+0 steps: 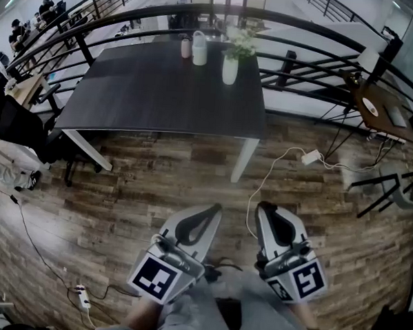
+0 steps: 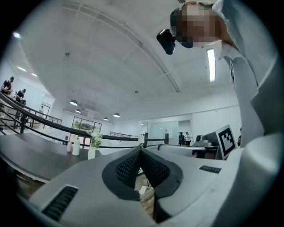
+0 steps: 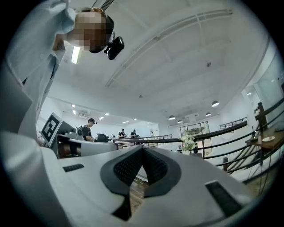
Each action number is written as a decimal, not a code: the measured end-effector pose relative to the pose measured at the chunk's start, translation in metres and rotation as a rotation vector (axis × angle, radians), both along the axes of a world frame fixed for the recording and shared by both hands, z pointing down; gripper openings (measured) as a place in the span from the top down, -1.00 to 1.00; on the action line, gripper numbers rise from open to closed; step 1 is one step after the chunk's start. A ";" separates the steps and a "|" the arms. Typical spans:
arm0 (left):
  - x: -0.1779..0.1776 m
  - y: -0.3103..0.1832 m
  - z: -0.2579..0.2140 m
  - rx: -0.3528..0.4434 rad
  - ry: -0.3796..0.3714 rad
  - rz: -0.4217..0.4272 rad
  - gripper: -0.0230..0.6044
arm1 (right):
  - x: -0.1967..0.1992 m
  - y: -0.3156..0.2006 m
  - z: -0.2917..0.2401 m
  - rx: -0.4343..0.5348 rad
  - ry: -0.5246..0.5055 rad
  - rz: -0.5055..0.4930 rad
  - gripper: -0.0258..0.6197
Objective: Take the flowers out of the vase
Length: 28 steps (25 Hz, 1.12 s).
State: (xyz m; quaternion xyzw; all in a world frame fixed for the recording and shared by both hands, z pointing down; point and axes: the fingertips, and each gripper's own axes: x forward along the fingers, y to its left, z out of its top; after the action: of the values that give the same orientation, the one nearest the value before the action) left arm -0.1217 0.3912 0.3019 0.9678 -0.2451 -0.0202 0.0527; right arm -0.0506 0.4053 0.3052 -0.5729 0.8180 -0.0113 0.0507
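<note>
Nearest, above the wooden floor point(image 1: 157, 186), the left claw point(image 1: 212, 209) and the right claw point(image 1: 264, 209) are held level side by side, each with its jaws pressed together at the tips, gripping and touching nothing. Well beyond them, near the far edge of the dark tabletop point(image 1: 162, 89), the white vase point(image 1: 229, 69) stands upright with the pale flowers point(image 1: 240, 44) in it. A white bottle point(image 1: 199, 49) and a pink cup point(image 1: 186, 47) stand near it, to its left.
</note>
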 end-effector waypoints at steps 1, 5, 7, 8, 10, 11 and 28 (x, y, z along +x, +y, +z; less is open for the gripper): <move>0.001 0.002 0.000 0.003 -0.005 0.002 0.93 | 0.000 0.001 -0.001 0.002 0.002 -0.002 0.92; 0.004 0.007 0.002 0.010 -0.022 -0.001 0.93 | 0.002 0.004 -0.002 0.006 0.004 -0.014 0.92; 0.004 0.007 0.002 0.006 -0.027 -0.007 0.93 | 0.002 0.005 -0.003 0.009 0.005 -0.019 0.92; 0.004 0.007 0.002 0.007 -0.031 -0.009 0.93 | 0.002 0.005 -0.003 0.010 0.004 -0.020 0.92; 0.003 0.008 0.001 0.010 -0.034 -0.012 0.93 | 0.002 0.006 -0.004 0.012 -0.002 -0.017 0.92; 0.003 0.008 0.001 0.009 -0.033 -0.016 0.93 | 0.003 0.006 -0.004 0.012 -0.010 -0.013 0.92; 0.037 0.032 -0.006 0.035 -0.039 -0.062 0.93 | 0.062 0.029 -0.003 0.004 -0.043 -0.005 0.92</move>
State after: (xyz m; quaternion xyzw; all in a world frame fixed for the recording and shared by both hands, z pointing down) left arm -0.0843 0.4235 0.2960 0.9608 -0.2756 -0.0073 0.0303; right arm 0.0113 0.4340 0.3025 -0.5705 0.8180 -0.0223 0.0695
